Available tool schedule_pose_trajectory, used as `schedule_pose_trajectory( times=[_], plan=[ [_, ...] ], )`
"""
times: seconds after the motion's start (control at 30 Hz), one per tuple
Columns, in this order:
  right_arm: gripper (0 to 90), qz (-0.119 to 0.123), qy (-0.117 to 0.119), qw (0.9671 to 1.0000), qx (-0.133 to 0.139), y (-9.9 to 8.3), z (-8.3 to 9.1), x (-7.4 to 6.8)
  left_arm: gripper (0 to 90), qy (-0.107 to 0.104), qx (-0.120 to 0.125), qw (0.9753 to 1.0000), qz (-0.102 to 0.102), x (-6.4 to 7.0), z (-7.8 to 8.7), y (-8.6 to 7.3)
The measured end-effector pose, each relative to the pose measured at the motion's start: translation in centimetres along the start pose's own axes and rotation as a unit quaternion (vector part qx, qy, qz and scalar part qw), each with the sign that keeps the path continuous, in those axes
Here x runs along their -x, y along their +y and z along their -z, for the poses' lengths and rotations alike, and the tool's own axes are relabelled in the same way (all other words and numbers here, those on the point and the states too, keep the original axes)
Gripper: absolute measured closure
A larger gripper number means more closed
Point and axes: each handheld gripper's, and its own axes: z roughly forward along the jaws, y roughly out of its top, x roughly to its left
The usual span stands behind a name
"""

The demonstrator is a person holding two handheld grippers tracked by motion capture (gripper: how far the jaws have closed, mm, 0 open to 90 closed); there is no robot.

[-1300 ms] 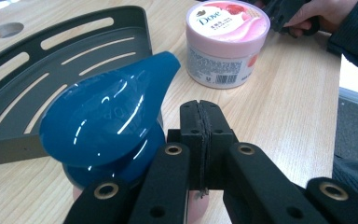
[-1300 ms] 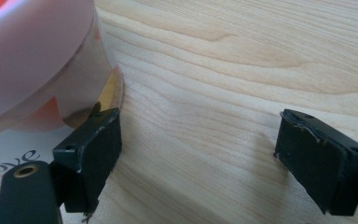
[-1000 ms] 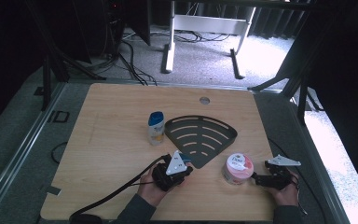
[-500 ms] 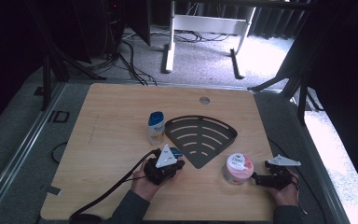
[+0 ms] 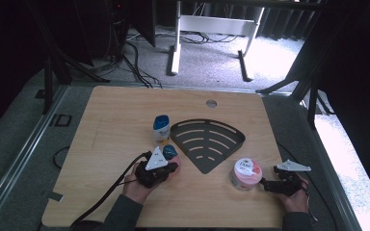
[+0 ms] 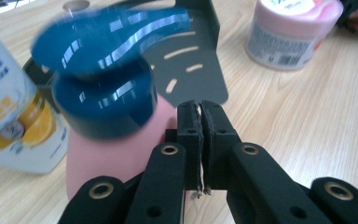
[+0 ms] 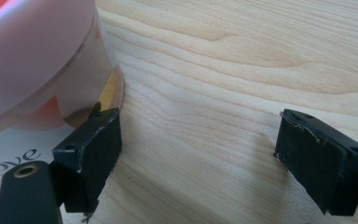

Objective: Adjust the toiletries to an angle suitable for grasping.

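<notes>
High view first: a black fan-shaped slotted tray lies near the middle of the wooden table, and everything else sits around it. A white bottle with a blue cap stands just off the tray's left edge; nearer the person, at the tray's near-left corner, the left gripper sits by a pink bottle with a dark blue cap. A pink Dove jar stands off the tray's near-right edge, with the right gripper just beside it. Left gripper view: its jaws are clenched together on nothing, and the pink bottle lies close on their left, blurred, its flip cap open, between the white bottle and the tray. Right gripper view: its jaws are spread wide, one pad against the foot of the jar, the other well apart over bare wood. The risk, as I judge it, is that the closed left gripper nudges the pink bottle sideways into the white bottle and tips it, while the right gripper's one-sided contact may shove the jar away instead of gripping it.
</notes>
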Motion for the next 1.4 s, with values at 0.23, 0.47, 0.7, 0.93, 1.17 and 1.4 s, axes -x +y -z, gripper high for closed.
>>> schedule_pose_trajectory(
  times=[0.23,0.47,0.7,0.93,1.17,1.4],
  plan=[
    [14.1,0.001,0.001,1.0,0.0,0.0,0.0,0.0,85.4,0.013,-0.016,0.9998,-0.003,-0.5,0.8,-1.1],
    [14.1,0.001,0.001,1.0,0.0,0.0,0.0,0.0,85.6,0.03,-0.038,0.9988,0.0,-0.5,1.9,-2.5],
    [14.1,0.002,0.001,1.0,0.001,0.0,0.0,0.0,88.7,0.018,-0.037,0.9992,0.005,-1.0,1.3,-2.8],
    [14.1,0.001,0.001,1.0,0.0,0.0,0.0,0.0,88.7,0.025,-0.035,0.9991,0.007,-1.7,0.8,-2.5],
    [14.3,0.002,0.001,1.0,0.0,0.0,0.0,0.0,88.6,0.04,-0.034,0.9986,0.01,-2.5,0.1,-2.0],
    [19.6,0.003,0.003,1.0,0.005,0.0,0.1,-0.1,88.6,0.048,-0.028,0.9982,0.023,-3.3,-0.4,-1.9]
  ],
)
